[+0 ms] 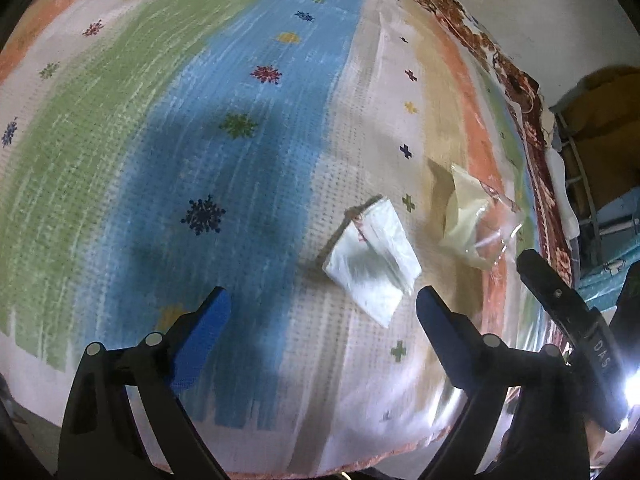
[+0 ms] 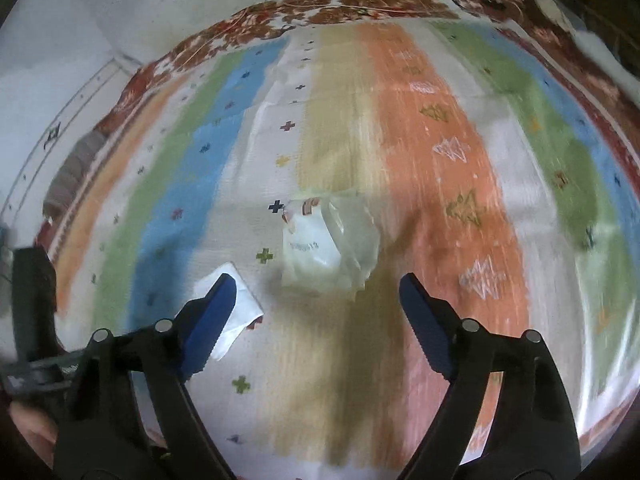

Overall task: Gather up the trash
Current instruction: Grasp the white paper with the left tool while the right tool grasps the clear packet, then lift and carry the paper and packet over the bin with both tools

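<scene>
Striped in green, blue, cream, tan and orange and dotted with small stars and crosses, a woven cloth (image 1: 248, 168) is filling most of both views, lying over a brown floral blanket (image 1: 532, 120) whose edge is showing along the upper right of the left wrist view. A pale wall (image 2: 80, 20) is taking up the upper left of the right wrist view. At the far right of the left wrist view, metal furniture legs (image 1: 580, 184) are showing beyond the blanket.

In the left wrist view the left gripper (image 1: 324, 312) is hanging at the bottom with its blue pads wide apart and nothing between them. A folded white paper napkin (image 1: 372, 256) is lying on the cream stripe just above the right pad. Right of it, a crumpled clear plastic wrapper (image 1: 468, 220) is sitting near the orange stripe.

In the right wrist view the right gripper (image 2: 316, 304) is also standing open and empty, the wrapper (image 2: 328, 248) lying just above the gap, the napkin (image 2: 244, 304) partly behind the left pad.
</scene>
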A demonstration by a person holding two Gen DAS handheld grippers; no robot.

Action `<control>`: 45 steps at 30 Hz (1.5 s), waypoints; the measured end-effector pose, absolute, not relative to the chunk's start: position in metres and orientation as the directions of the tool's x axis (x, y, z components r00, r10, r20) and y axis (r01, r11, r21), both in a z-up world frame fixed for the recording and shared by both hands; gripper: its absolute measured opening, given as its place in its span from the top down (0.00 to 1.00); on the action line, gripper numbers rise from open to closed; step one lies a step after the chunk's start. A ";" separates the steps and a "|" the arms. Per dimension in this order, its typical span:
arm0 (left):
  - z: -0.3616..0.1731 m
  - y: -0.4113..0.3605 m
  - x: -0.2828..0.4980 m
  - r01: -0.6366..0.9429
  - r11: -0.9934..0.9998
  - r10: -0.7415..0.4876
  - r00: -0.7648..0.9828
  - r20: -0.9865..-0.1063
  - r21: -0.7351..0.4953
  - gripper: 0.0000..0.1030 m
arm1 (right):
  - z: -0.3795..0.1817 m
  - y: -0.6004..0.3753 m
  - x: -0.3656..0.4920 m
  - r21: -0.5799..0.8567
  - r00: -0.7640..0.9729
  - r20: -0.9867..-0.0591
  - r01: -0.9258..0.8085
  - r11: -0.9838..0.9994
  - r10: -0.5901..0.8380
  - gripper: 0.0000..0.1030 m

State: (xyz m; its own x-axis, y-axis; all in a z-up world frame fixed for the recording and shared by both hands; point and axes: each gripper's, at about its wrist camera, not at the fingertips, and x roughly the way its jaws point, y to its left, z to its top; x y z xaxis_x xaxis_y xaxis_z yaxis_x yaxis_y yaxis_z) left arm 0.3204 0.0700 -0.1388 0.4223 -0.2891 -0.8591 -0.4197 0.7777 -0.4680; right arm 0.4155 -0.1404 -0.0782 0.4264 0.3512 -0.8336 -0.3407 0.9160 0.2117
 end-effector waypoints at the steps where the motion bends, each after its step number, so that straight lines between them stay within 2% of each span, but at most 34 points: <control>1: -0.138 0.069 0.322 -0.418 0.781 -0.285 0.423 -0.860 -0.464 0.12 | -0.080 -0.139 0.418 0.212 0.423 -0.835 -0.345 0.914 0.353 0.28; 5: -0.137 0.065 0.329 -0.413 0.780 -0.289 0.429 -0.856 -0.470 0.17 | -0.087 -0.133 0.429 0.196 0.419 -0.843 -0.343 0.919 0.336 0.34; 12: -0.139 0.050 0.341 -0.388 0.810 -0.279 0.404 -0.871 -0.440 0.26 | -0.099 -0.128 0.442 0.170 0.403 -0.860 -0.352 0.921 0.313 0.56; 13: -0.140 0.047 0.343 -0.386 0.818 -0.272 0.395 -0.877 -0.427 0.26 | -0.100 -0.128 0.443 0.166 0.402 -0.863 -0.348 0.923 0.307 0.61; 15: -0.141 0.045 0.345 -0.388 0.830 -0.248 0.386 -0.888 -0.401 0.38 | -0.103 -0.128 0.444 0.169 0.398 -0.863 -0.350 0.921 0.310 0.69; 16: -0.141 0.044 0.346 -0.385 0.838 -0.237 0.380 -0.894 -0.386 0.42 | -0.103 -0.127 0.444 0.170 0.397 -0.863 -0.353 0.920 0.312 0.76; 18: -0.141 0.042 0.347 -0.380 0.845 -0.231 0.374 -0.898 -0.376 0.60 | -0.103 -0.124 0.442 0.167 0.394 -0.863 -0.368 0.915 0.316 0.85; 19: -0.141 0.041 0.347 -0.374 0.850 -0.231 0.370 -0.900 -0.371 0.65 | -0.102 -0.123 0.441 0.163 0.395 -0.863 -0.374 0.913 0.315 0.92; 21: -0.141 0.039 0.347 -0.360 0.863 -0.222 0.361 -0.906 -0.354 0.87 | -0.099 -0.119 0.437 0.151 0.402 -0.861 -0.386 0.910 0.313 0.96; 29: -0.133 0.045 0.338 -0.338 0.871 -0.217 0.385 -0.897 -0.356 0.98 | -0.081 -0.113 0.421 0.135 0.416 -0.849 -0.425 0.895 0.326 0.99; 42: -0.061 0.067 0.320 -0.280 0.860 -0.244 0.509 -0.825 -0.427 0.99 | -0.041 -0.118 0.377 0.079 0.459 -0.831 -0.460 0.884 0.313 1.00; 45: -0.049 0.067 0.310 -0.269 0.874 -0.222 0.517 -0.827 -0.404 0.99 | -0.034 -0.116 0.367 0.057 0.471 -0.825 -0.480 0.875 0.312 1.00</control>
State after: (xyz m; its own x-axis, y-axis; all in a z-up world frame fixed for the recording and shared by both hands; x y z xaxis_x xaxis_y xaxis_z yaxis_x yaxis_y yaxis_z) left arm 0.3099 0.0667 -0.0494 0.5169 -0.2223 -0.8267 -0.2694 0.8744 -0.4036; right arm 0.3671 -0.1156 -0.0341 0.4713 0.3121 -0.8249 -0.4803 0.8753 0.0567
